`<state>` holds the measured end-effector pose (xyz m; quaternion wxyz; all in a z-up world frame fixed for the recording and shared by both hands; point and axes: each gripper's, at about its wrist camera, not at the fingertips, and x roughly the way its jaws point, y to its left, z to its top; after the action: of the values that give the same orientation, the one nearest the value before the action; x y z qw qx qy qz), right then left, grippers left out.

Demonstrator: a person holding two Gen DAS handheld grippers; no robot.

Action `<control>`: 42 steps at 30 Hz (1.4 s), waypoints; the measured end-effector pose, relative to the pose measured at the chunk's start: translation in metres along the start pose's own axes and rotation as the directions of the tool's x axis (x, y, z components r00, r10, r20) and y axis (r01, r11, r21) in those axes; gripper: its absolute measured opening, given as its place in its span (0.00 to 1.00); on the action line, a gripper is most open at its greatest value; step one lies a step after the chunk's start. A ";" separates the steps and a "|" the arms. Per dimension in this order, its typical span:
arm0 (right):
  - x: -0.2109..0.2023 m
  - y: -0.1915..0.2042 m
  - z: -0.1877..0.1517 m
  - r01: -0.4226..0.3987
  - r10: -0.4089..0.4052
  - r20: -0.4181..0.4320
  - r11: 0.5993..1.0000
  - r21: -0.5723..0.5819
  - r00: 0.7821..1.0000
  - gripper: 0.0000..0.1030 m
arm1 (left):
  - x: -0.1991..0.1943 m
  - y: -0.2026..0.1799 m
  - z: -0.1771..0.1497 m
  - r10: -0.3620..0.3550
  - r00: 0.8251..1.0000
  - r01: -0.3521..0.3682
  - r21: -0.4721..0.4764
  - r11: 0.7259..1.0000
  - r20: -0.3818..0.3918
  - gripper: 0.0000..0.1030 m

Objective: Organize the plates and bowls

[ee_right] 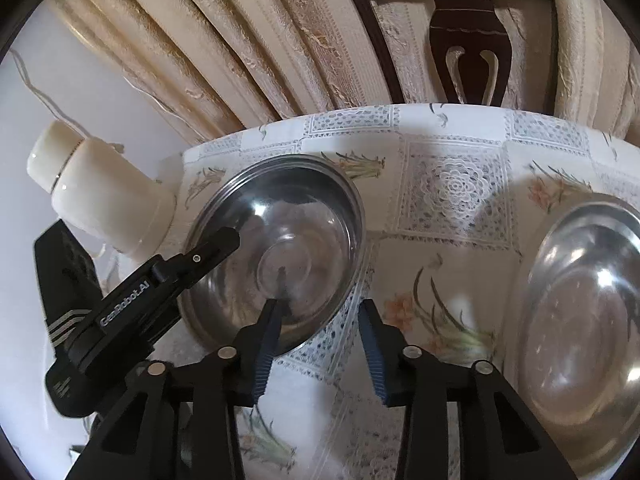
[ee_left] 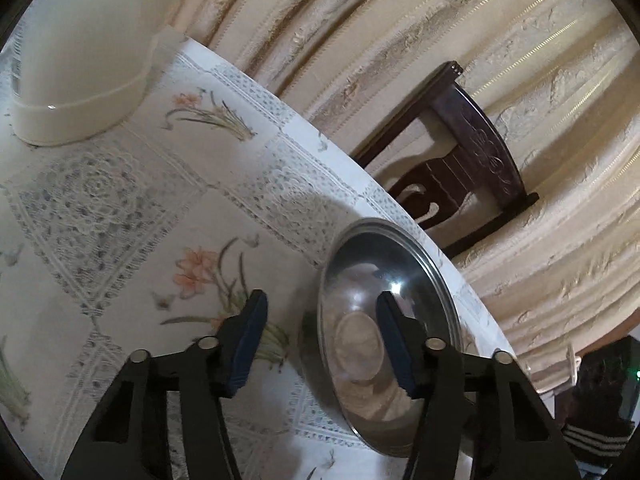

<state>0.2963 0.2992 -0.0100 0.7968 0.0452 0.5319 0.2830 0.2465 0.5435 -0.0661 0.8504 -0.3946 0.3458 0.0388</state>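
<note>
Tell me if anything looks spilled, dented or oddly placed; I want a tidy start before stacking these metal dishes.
Nothing looks spilled or damaged. The steel bowl and the steel plate both sit upright and empty on the floral tablecloth. The one thing to watch: in the left wrist view a steel dish sits close to the table's edge.

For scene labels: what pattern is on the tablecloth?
White tablecloth with grey lace-style squares and orange flowers; clearest in the right wrist view.

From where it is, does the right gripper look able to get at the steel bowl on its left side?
Probably yes. The right gripper is open, and its left fingertip already overlaps the near rim of the steel bowl. The left gripper sits at the bowl's far-left rim, away from that spot.
</note>
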 end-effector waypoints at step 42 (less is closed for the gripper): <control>-0.121 -0.064 -0.037 0.149 -0.163 0.188 0.985 0.086 0.969 0.28 | -0.006 -0.124 -0.051 -0.200 0.980 0.195 0.256 0.947 -0.005 0.43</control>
<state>0.2567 0.1773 0.0496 0.8626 0.0587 0.4634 0.1945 0.2555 0.4239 -0.0051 0.8973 -0.3140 0.2979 -0.0873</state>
